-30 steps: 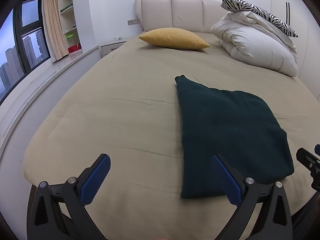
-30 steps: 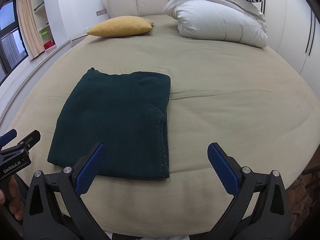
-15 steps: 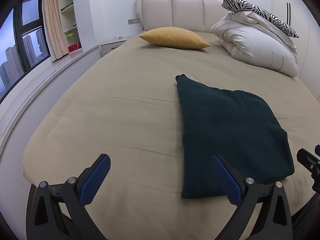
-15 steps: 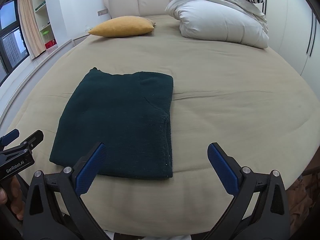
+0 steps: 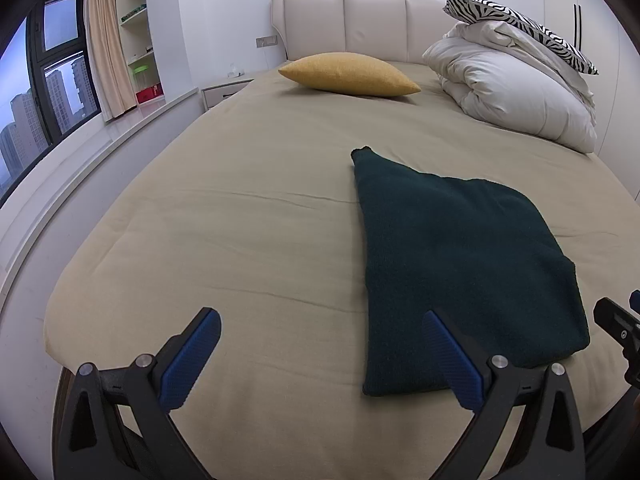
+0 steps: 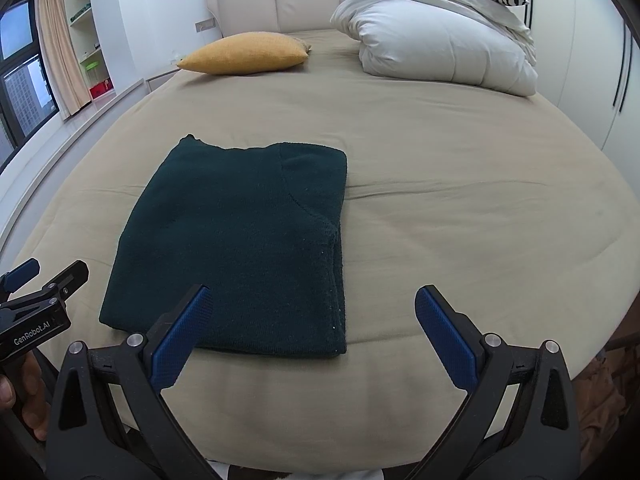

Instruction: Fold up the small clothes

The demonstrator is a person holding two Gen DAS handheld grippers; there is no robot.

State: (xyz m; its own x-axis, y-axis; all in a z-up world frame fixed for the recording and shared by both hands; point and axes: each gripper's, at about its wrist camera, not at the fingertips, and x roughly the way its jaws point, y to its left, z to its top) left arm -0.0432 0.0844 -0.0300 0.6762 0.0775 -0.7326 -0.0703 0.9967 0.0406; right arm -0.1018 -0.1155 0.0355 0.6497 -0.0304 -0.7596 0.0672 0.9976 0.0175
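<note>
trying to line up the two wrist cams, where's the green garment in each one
Left wrist: the garment lies right of centre on the bed, its near edge behind the left gripper's right finger.
Right wrist: the garment lies left of centre, its near edge behind the right gripper's left finger.
Shared landmark: the yellow pillow near the headboard.

A wide bed under a smooth beige cover (image 5: 240, 208) has a cream padded panelled headboard (image 5: 352, 20) at its far end. A mustard-yellow oval cushion (image 5: 348, 74) lies on the bed just before the headboard, and to the cushion's right sits a folded white puffy duvet (image 5: 516, 96) with a zebra-striped pillow (image 5: 520, 24) on top. Left of the bed stand a pale bedside cabinet (image 5: 224, 90), white wall shelves (image 5: 138, 32), a beige curtain (image 5: 106, 40) and a dark-framed window (image 5: 48, 80).
</note>
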